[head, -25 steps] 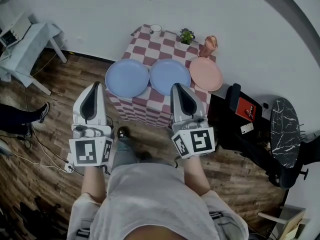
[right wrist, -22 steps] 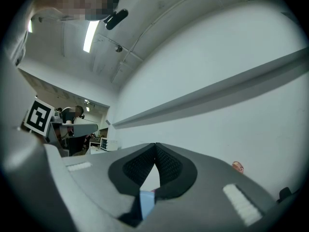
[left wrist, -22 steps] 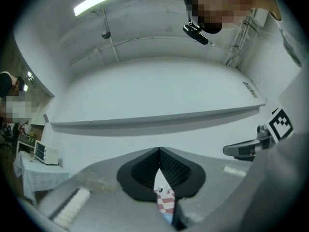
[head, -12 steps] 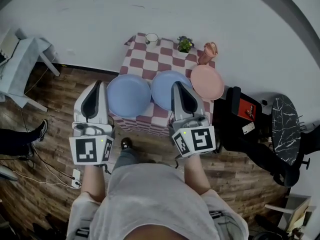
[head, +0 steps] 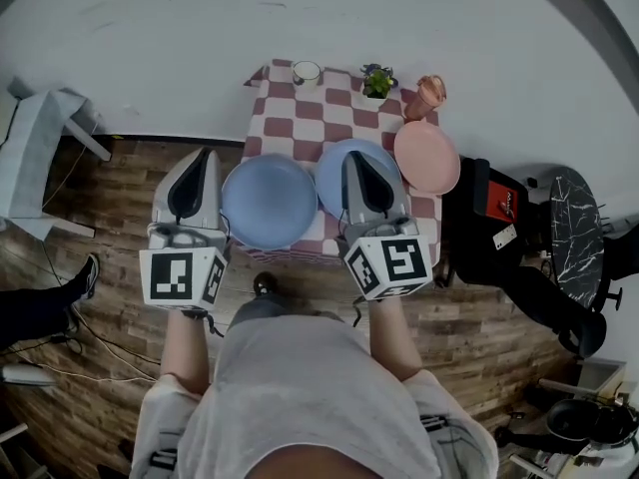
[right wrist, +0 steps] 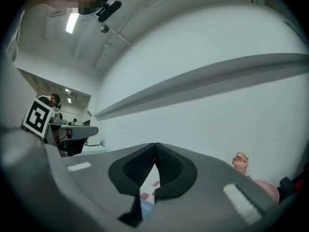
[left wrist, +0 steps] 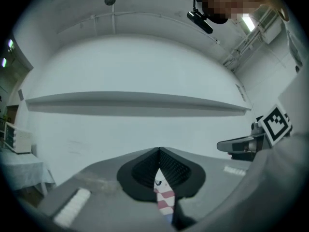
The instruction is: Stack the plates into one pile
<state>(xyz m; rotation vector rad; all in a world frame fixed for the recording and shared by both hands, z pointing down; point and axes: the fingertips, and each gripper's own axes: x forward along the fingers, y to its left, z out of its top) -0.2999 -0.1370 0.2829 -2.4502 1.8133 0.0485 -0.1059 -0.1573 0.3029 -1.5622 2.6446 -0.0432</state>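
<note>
Three plates sit unstacked in a row on the checked bench: left blue plate, middle blue plate, pink plate. Just left of the row hovers the left tool; the right tool hangs over the middle blue plate. Both are pressed together, empty.

A tablecloth checked in dull red and white was seen. On it a pale blue plate was shown at nine o'clock, a second blue plate at the centre and a salmon-pink plate at three o'clock. Toward twelve were ranged a white mug, a green plant and a pink jug. The left gripper and right gripper were finished in grey, with black-and-white square markers.
</note>
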